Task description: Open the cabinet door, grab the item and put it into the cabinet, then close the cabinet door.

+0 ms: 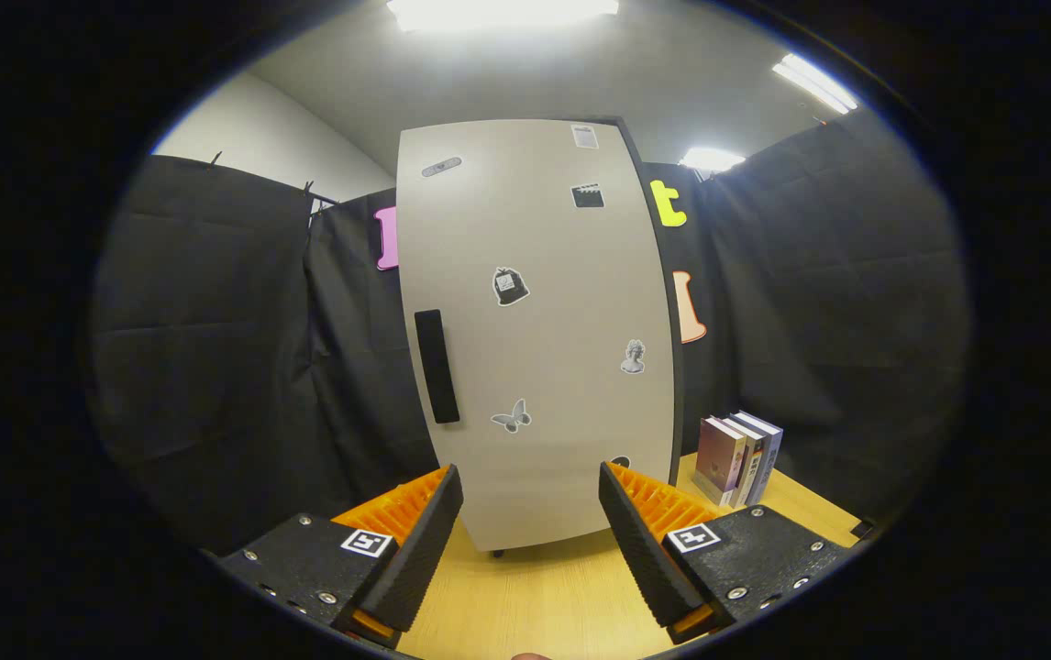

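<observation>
The gripper (530, 513) is held wide open and empty, door (535, 330) still shut; its upright handle (436, 367) is found ahead, slightly left

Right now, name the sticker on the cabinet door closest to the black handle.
The grey butterfly sticker, low on the beige cabinet door, just right of the black handle's lower end. The open tongs hold nothing.

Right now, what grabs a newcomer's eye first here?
The tall beige cabinet with its door shut, dotted with small stickers and bearing a black vertical handle, stands dead ahead beyond the open tool. To the cabinet's right, a short row of upright books sits on the light wooden table.
</observation>
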The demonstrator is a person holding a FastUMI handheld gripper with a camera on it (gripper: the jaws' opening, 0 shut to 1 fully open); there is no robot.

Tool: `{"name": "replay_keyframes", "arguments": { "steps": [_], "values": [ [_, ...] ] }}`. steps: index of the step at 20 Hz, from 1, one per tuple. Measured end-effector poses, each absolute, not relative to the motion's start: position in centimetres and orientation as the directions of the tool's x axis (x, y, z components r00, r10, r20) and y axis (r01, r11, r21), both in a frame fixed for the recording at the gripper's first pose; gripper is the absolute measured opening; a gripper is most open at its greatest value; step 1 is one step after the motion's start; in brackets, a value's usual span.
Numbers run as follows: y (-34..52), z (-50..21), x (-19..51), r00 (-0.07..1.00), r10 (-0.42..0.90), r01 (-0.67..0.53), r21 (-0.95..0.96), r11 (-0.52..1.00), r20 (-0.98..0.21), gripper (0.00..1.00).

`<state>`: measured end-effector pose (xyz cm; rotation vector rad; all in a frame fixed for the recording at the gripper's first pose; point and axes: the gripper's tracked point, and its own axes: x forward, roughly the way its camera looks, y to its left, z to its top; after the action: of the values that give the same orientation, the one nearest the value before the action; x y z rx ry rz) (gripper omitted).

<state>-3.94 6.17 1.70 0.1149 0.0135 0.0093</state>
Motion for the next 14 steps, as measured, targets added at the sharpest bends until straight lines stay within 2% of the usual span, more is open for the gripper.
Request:
{"name": "replay_keyframes", "arguments": {
  "steps": [14],
  "values": [
    [6.64,1.32,-3.88,1.0,0.014,-0.013,0.087,0.996,-0.012,0.93]
  ]
}}
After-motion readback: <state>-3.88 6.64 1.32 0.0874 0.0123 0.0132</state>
